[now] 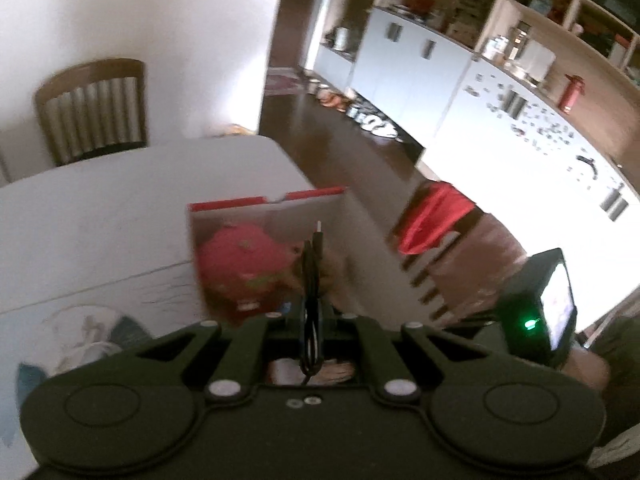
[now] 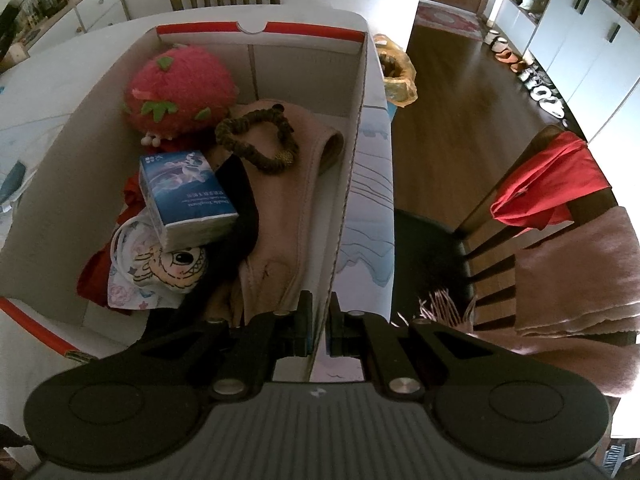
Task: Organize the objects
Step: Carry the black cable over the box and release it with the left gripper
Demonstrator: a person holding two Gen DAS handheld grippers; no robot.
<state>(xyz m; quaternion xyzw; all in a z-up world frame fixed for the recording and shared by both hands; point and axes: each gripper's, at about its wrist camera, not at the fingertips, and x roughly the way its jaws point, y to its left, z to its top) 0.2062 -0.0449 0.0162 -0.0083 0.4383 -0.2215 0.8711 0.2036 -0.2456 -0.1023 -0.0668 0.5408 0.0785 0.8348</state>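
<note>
Left gripper [image 1: 314, 316] clenched on a black cable [image 1: 311, 280], its plug end raised above the open cardboard box [image 2: 352, 160] on the table [image 1: 100, 208]. Right gripper [image 2: 319, 328] closed on the box's near right wall, one of its fingers [image 2: 304, 320] inside and the other outside. Box contents: strawberry plush [image 2: 180, 88], blue carton [image 2: 188, 196] tilted atop a cartoon-print pouch [image 2: 160, 272], dark scrunchie [image 2: 256, 140] lying on a beige bag [image 2: 288, 208]
</note>
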